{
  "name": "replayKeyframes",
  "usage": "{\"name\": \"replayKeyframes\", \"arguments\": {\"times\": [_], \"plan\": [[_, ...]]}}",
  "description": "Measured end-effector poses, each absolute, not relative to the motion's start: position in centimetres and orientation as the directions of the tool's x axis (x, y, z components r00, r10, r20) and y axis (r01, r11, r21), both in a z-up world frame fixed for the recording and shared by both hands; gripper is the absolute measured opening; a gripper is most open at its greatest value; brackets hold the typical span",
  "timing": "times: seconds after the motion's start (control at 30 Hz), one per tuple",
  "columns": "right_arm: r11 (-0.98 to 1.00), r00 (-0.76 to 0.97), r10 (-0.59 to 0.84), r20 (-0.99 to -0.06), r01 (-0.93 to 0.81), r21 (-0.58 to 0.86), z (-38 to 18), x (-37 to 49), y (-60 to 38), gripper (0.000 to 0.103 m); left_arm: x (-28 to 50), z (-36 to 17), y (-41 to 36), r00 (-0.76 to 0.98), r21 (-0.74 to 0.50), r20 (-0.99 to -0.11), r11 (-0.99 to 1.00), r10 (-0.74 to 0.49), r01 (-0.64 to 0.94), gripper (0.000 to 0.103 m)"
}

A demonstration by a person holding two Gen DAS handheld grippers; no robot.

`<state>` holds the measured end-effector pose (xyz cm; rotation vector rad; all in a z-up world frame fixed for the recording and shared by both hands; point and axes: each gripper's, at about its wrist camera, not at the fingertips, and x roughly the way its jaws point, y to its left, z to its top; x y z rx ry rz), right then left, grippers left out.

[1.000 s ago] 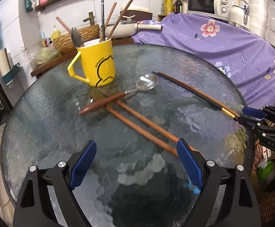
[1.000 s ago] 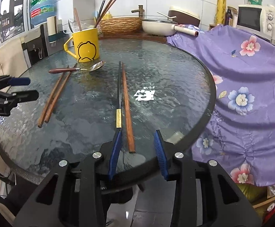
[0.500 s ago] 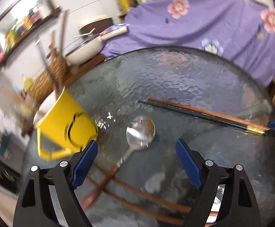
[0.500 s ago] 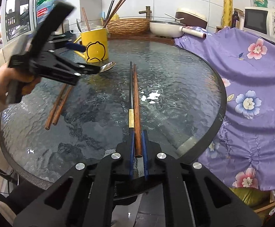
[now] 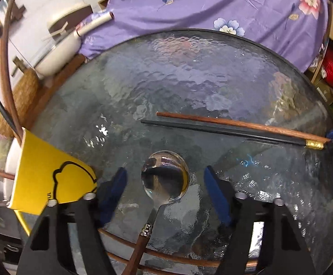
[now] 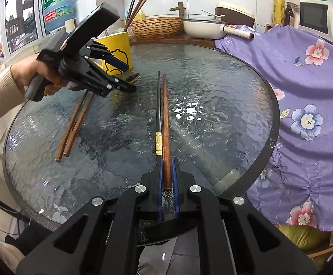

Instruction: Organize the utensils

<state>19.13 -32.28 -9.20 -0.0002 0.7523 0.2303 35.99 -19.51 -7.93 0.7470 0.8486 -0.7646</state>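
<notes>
My left gripper (image 5: pixel 165 180) is open and low over the glass table (image 5: pixel 212 73), its blue pads either side of the bowl of a steel spoon (image 5: pixel 165 178) with a wooden handle. It also shows in the right wrist view (image 6: pixel 123 78). The yellow mug (image 5: pixel 49 178) holding several utensils stands just left of it (image 6: pixel 116 48). My right gripper (image 6: pixel 166 176) is shut on the near ends of a brown chopstick (image 6: pixel 165 126) and a black chopstick (image 6: pixel 158 114), which lie along the table. They cross the left wrist view (image 5: pixel 235 126).
Two more brown chopsticks (image 6: pixel 74 123) lie at the table's left, under the spoon handle (image 5: pixel 166 256). A purple flowered cloth (image 6: pixel 303 80) covers furniture on the right. A white pan (image 6: pixel 203 28) and a woven basket (image 6: pixel 157 26) sit behind the table.
My left gripper swung forward and down from the table's near edge to straddle the spoon bowl. My right gripper closed on the two chopsticks' ends.
</notes>
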Motion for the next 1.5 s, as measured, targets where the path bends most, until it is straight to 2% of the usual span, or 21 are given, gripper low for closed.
{"name": "replayKeyframes", "arguments": {"times": [0.13, 0.2, 0.37, 0.53, 0.57, 0.63, 0.67, 0.7, 0.87, 0.97, 1.07, 1.27, 1.3, 1.37, 1.5], "plan": [[0.975, 0.707, 0.205, -0.677, -0.205, 0.081, -9.2, 19.2, -32.2, 0.008, 36.1, -8.0, -19.5, 0.408, 0.221, -0.861, 0.499, -0.303, 0.838, 0.05], [0.976, 0.708, 0.205, -0.676, -0.202, 0.084, -9.2, 19.3, -32.2, 0.008, 36.0, -8.0, -19.6, 0.386, 0.195, -0.866, 0.498, -0.317, 0.845, 0.035], [0.976, 0.706, 0.201, -0.678, -0.201, 0.081, -9.2, 19.4, -32.1, 0.008, 35.9, -8.1, -20.0, 0.401, 0.204, -0.862, 0.512, -0.31, 0.835, 0.021], [0.976, 0.706, 0.2, -0.679, -0.202, 0.078, -9.3, 19.3, -32.0, 0.008, 35.9, -7.4, -19.8, 0.44, 0.231, -0.843, 0.53, -0.31, 0.816, 0.02], [0.976, 0.706, 0.202, -0.679, -0.202, 0.08, -9.3, 19.2, -32.0, 0.008, 35.8, -7.0, -19.7, 0.436, 0.221, -0.841, 0.531, -0.32, 0.818, 0.023], [0.976, 0.706, 0.204, -0.679, -0.202, 0.083, -9.3, 19.2, -32.0, 0.008, 35.7, -6.5, -19.5, 0.453, 0.235, -0.829, 0.531, -0.327, 0.814, 0.039], [0.976, 0.706, 0.204, -0.678, -0.202, 0.083, -9.4, 19.2, -32.0, 0.008, 35.6, -6.3, -19.5, 0.471, 0.257, -0.821, 0.527, -0.322, 0.81, 0.06], [0.976, 0.706, 0.205, -0.678, -0.203, 0.083, -9.4, 19.2, -32.0, 0.008, 35.5, -6.3, -19.5, 0.496, 0.288, -0.809, 0.523, -0.315, 0.802, 0.07], [0.975, 0.704, 0.206, -0.68, -0.206, 0.082, -9.4, 19.3, -31.9, 0.008, 36.9, -7.2, -19.3, 0.479, 0.279, -0.832, 0.534, -0.281, 0.798, 0.069], [0.975, 0.702, 0.208, -0.682, -0.208, 0.083, -9.4, 19.3, -31.9, 0.008, 37.7, -7.8, -19.2, 0.443, 0.239, -0.85, 0.541, -0.285, 0.806, 0.059], [0.975, 0.7, 0.207, -0.683, -0.208, 0.082, -9.3, 19.4, -31.9, 0.008, 38.0, -7.9, -19.1, 0.408, 0.196, -0.861, 0.544, -0.303, 0.816, 0.044], [0.975, 0.7, 0.205, -0.684, -0.207, 0.08, -9.3, 19.4, -31.9, 0.008, 37.3, -7.9, -19.5, 0.412, 0.201, -0.857, 0.536, -0.309, 0.82, 0.038], [0.975, 0.7, 0.207, -0.683, -0.208, 0.083, -9.3, 19.5, -32.0, 0.008, 37.3, -7.9, -19.5, 0.405, 0.191, -0.858, 0.537, -0.314, 0.821, 0.021], [0.975, 0.704, 0.206, -0.679, -0.205, 0.084, -9.2, 19.4, -31.9, 0.008, 37.1, -7.8, -19.4, 0.41, 0.186, -0.855, 0.551, -0.316, 0.814, 0.017], [0.975, 0.704, 0.204, -0.681, -0.206, 0.079, -9.2, 19.4, -31.7, 0.008, 36.8, -7.2, -19.2, 0.421, 0.194, -0.848, 0.551, -0.322, 0.812, 0.017]]}}
